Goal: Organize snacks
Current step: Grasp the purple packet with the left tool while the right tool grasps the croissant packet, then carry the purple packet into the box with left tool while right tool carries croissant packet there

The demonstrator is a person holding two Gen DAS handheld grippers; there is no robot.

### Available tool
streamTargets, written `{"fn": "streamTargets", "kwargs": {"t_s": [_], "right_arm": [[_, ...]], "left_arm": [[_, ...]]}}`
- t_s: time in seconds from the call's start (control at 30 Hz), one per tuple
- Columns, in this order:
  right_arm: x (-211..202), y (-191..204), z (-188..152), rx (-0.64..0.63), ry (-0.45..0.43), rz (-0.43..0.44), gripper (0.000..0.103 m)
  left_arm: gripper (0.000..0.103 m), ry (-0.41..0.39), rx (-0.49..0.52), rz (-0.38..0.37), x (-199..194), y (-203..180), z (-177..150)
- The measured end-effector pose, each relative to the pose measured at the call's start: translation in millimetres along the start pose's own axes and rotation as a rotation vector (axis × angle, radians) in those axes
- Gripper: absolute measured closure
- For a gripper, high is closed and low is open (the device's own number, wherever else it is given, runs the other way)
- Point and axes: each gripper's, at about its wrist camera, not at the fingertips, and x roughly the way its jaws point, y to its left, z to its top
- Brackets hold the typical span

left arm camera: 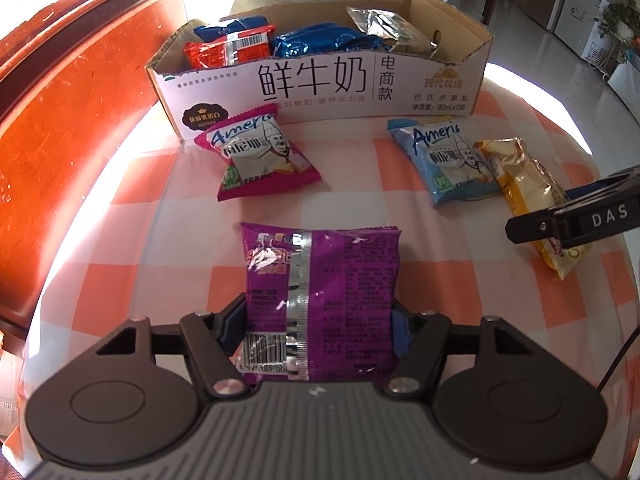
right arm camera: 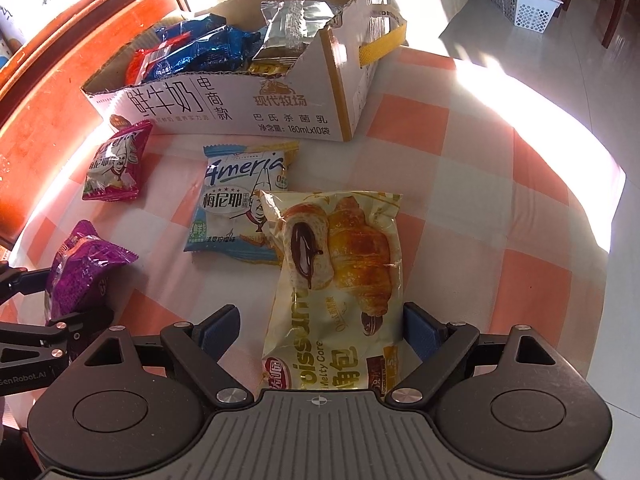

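Note:
My left gripper [left arm camera: 318,330] is shut on a purple snack packet [left arm camera: 320,276], its blue pads pressing both side edges; the right wrist view shows the packet [right arm camera: 84,272] crumpled between them. My right gripper [right arm camera: 318,328] is open around a yellow croissant packet [right arm camera: 340,260]: the right pad is at its edge and the left pad stands clear. A pink packet [left arm camera: 260,152] and a light blue packet [left arm camera: 444,160] lie in front of an open cardboard box [left arm camera: 320,84] that holds several snacks.
All of this rests on an orange-and-white checked tablecloth [right arm camera: 460,200] that curves off to the right. A red-brown wooden board [left arm camera: 60,120] borders the left side. On the floor beyond stand a white perforated basket [right arm camera: 528,8] and chairs.

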Motion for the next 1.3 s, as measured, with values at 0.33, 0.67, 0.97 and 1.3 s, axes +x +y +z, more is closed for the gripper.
{"fn": "streamTargets", "kwargs": {"t_s": [0.33,0.67,0.97,1.3], "right_arm": [[-10,3,-1,-0.021,-0.030,0.050,0.050],[-27,20,2,-0.054,-0.098,0.111,0.051],[-40,31,7,-0.070,-0.168,0.141,0.051],[-59,40,21,-0.068,-0.286,0.153,0.050]], "left_arm": [[0.037,-0.017,-0.018,0.011,-8,-1,0],[0.037,-0.083,-0.080,0.046,-20,3,10],[0.037,-0.157,-0.100,0.088,-33,-4,23],[0.037,-0.254,-0.149,0.137,-52,-6,48]]}}
